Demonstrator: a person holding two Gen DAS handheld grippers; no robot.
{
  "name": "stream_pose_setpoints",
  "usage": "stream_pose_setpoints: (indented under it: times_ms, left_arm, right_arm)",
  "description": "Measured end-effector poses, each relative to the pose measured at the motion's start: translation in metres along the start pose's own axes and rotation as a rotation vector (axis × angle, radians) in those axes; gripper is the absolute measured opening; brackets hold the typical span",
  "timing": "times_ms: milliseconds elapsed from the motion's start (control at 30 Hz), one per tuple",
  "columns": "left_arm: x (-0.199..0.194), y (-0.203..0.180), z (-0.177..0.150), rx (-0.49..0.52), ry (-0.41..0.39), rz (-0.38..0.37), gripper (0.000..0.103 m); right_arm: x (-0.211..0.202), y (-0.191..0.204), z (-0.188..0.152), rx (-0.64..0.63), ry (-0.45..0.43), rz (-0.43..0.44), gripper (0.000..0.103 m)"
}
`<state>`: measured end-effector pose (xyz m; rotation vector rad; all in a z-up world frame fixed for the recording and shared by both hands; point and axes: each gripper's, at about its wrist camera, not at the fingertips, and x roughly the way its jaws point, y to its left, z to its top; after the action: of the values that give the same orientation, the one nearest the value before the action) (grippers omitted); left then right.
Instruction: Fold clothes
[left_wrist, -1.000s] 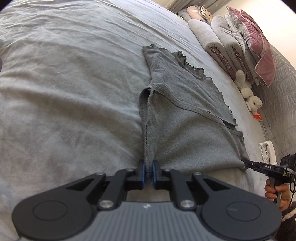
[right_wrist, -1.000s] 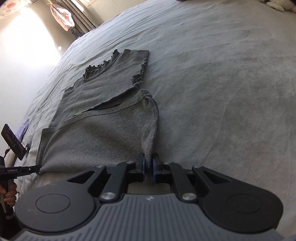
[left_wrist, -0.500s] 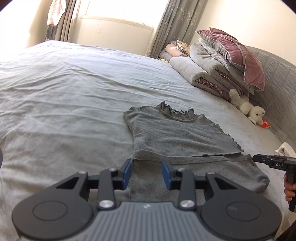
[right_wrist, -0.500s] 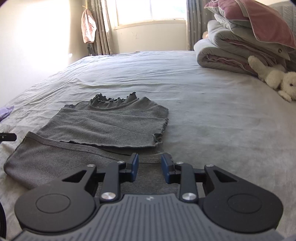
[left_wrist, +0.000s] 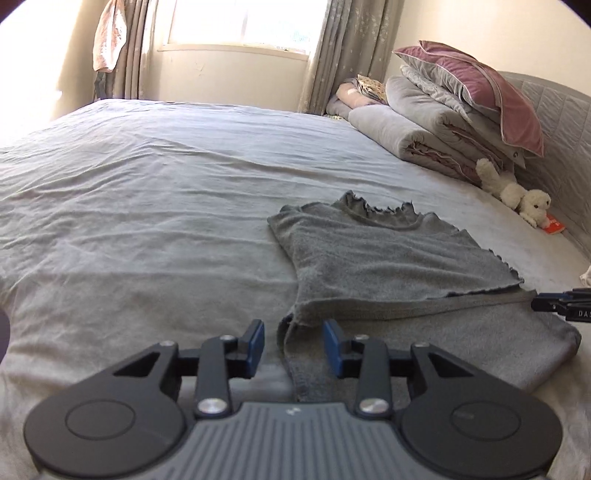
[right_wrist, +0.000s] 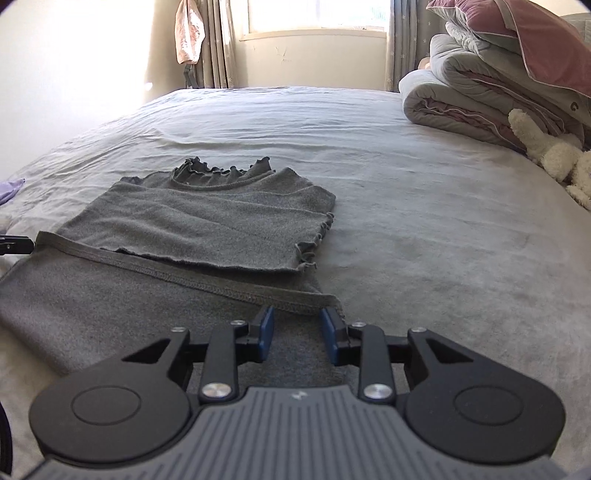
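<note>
A grey knit top (left_wrist: 388, 266) with a ruffled neckline lies folded flat on the grey bed sheet (left_wrist: 147, 240). Its stitched hem (right_wrist: 207, 275) runs across it, just beyond both grippers. My left gripper (left_wrist: 293, 332) is open over the top's near left edge, and the cloth lies slack between the pads without being pressed. My right gripper (right_wrist: 297, 321) hovers at the near right corner of the top (right_wrist: 207, 225), jaws opening, with the hem corner loose between them. Each gripper's tip shows in the other view: right gripper (left_wrist: 543, 304), left gripper (right_wrist: 16, 245).
Rolled duvets (left_wrist: 417, 136) and a pink pillow (left_wrist: 491, 99) are stacked at the far right against a padded headboard. A white plush toy (left_wrist: 517, 195) and a small red item (left_wrist: 553, 224) lie below them. A lilac cloth (right_wrist: 11, 188) sits at the left bed edge.
Both grippers have opened and let go of the top's edges they pinched a second ago. Both views have rolled level and tipped up. The top now lies flat.
</note>
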<state>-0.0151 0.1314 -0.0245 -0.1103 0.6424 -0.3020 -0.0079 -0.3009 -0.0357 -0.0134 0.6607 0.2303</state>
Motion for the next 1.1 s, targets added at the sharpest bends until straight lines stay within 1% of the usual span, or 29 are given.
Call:
stream_pose_setpoints:
  times_ms: [100, 233, 300, 333, 400, 533, 633, 700, 833, 933, 1033, 1100]
  left_arm:
    - [0.003, 0.007, 0.014, -0.069, 0.006, -0.032, 0.040]
    - [0.021, 0.018, 0.021, -0.180, 0.045, -0.044, 0.041]
    - [0.034, 0.022, 0.022, -0.228, 0.068, -0.042, 0.041]
    - [0.040, 0.023, 0.022, -0.244, 0.079, -0.038, 0.041]
    - [0.051, 0.026, 0.026, -0.269, 0.104, -0.036, 0.041]
    - [0.071, 0.035, 0.041, -0.298, 0.127, -0.062, 0.040]
    - [0.092, 0.044, 0.055, -0.329, 0.158, -0.100, 0.040]
    - [0.105, 0.048, 0.063, -0.339, 0.172, -0.127, 0.039]
    - [0.128, 0.056, 0.072, -0.375, 0.176, -0.185, 0.037]
    - [0.141, 0.062, 0.071, -0.423, 0.166, -0.220, 0.031]
    - [0.151, 0.066, 0.068, -0.460, 0.145, -0.244, 0.025]
    - [0.155, 0.066, 0.066, -0.469, 0.135, -0.250, 0.019]
  right_arm:
    - [0.000, 0.002, 0.011, 0.041, -0.019, 0.019, 0.043]
    - [0.008, 0.004, 0.023, 0.096, -0.019, 0.028, 0.044]
    - [0.014, 0.005, 0.028, 0.125, 0.003, 0.027, 0.044]
    - [0.017, 0.006, 0.030, 0.141, 0.015, 0.030, 0.045]
    - [0.024, 0.006, 0.034, 0.183, 0.041, 0.066, 0.047]
    - [0.036, 0.001, 0.052, 0.234, 0.094, 0.106, 0.047]
    - [0.049, -0.010, 0.068, 0.262, 0.115, 0.129, 0.048]
    - [0.059, -0.019, 0.077, 0.259, 0.119, 0.126, 0.050]
    - [0.080, -0.039, 0.084, 0.267, 0.123, 0.105, 0.050]
    - [0.096, -0.050, 0.085, 0.268, 0.125, 0.106, 0.050]
    - [0.110, -0.053, 0.083, 0.259, 0.112, 0.140, 0.050]
    - [0.118, -0.051, 0.084, 0.239, 0.098, 0.149, 0.051]
